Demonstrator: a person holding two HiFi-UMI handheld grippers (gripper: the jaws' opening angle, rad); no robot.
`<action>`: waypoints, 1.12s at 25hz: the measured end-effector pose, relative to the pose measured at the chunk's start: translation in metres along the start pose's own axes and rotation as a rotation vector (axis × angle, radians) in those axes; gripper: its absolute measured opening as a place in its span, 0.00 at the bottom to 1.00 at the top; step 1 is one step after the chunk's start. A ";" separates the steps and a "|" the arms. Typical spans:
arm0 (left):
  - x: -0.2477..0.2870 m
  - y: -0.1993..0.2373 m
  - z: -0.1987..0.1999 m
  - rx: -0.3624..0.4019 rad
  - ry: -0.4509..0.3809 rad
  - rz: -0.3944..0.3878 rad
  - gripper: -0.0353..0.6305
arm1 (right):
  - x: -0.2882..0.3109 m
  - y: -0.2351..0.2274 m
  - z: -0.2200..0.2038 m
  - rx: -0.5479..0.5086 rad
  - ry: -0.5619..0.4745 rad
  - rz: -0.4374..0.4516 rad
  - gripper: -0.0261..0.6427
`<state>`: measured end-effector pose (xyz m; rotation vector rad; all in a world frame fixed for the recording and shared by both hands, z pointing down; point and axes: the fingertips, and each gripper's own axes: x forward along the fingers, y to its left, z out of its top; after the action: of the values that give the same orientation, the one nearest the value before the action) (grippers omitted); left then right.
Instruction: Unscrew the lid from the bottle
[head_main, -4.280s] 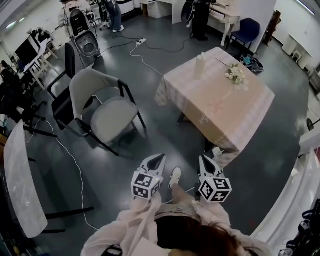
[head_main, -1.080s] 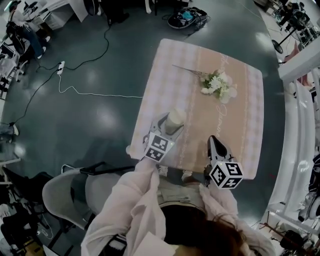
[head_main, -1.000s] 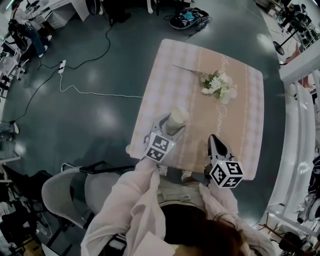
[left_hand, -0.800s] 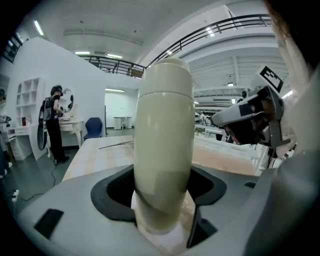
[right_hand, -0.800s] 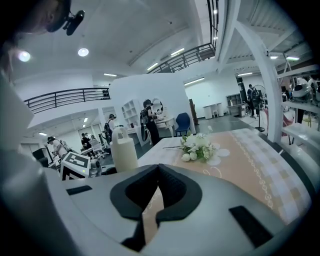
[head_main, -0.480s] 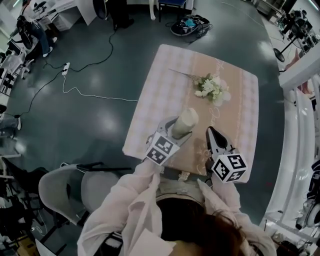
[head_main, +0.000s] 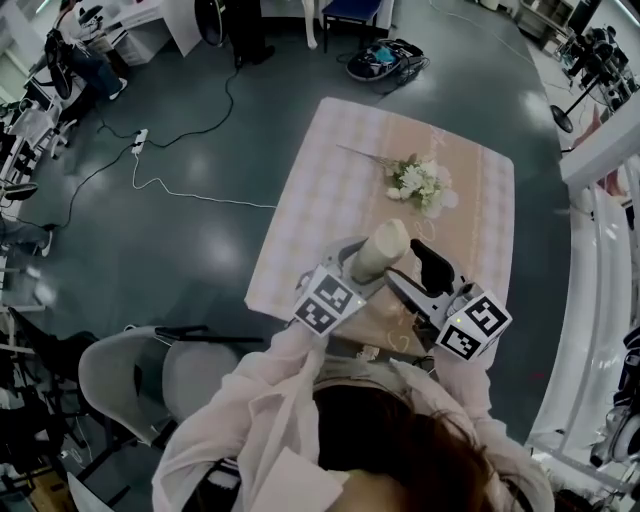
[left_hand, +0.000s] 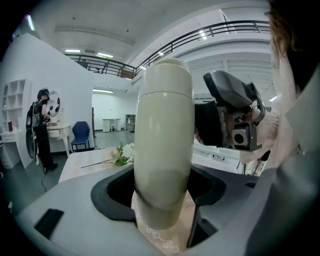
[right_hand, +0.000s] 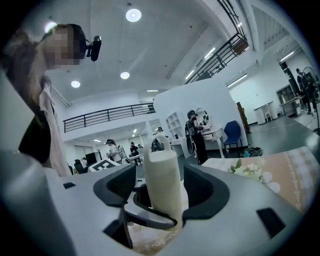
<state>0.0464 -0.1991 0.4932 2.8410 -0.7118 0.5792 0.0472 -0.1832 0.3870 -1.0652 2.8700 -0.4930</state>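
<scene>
A tall cream bottle (head_main: 381, 250) with a rounded lid (left_hand: 167, 76) is held up over the near edge of the table (head_main: 330, 170). My left gripper (head_main: 352, 268) is shut on its lower body (left_hand: 162, 195). My right gripper (head_main: 415, 265) has come in from the right, and its jaws are opening. In the right gripper view the bottle (right_hand: 162, 182) stands between the two dark pads (right_hand: 117, 187), with a gap on the left side and little room on the right. The right gripper (left_hand: 231, 116) also shows just behind the bottle in the left gripper view.
A bunch of white flowers (head_main: 421, 183) lies on the pink-clothed table beyond the bottle. A grey chair (head_main: 140, 372) stands at my lower left. Cables (head_main: 180, 185) run over the floor, and a bag (head_main: 385, 57) lies past the table's far end. People stand at desks (right_hand: 196, 131) farther off.
The left gripper has carried the bottle up and to the right. The right gripper swung left toward the bottle, and its jaws, shut before, now stand apart around it.
</scene>
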 end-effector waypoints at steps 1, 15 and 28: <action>-0.001 -0.004 0.002 0.011 0.003 -0.009 0.53 | 0.002 0.001 0.004 -0.002 -0.006 0.011 0.49; -0.001 -0.045 0.001 0.119 0.059 -0.157 0.53 | -0.001 0.017 0.017 -0.120 -0.020 0.129 0.50; -0.001 -0.059 0.011 0.098 0.018 -0.215 0.53 | -0.017 0.023 0.015 -0.185 -0.004 0.243 0.53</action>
<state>0.0772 -0.1493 0.4797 2.9457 -0.3772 0.6194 0.0478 -0.1601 0.3645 -0.7173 3.0314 -0.2153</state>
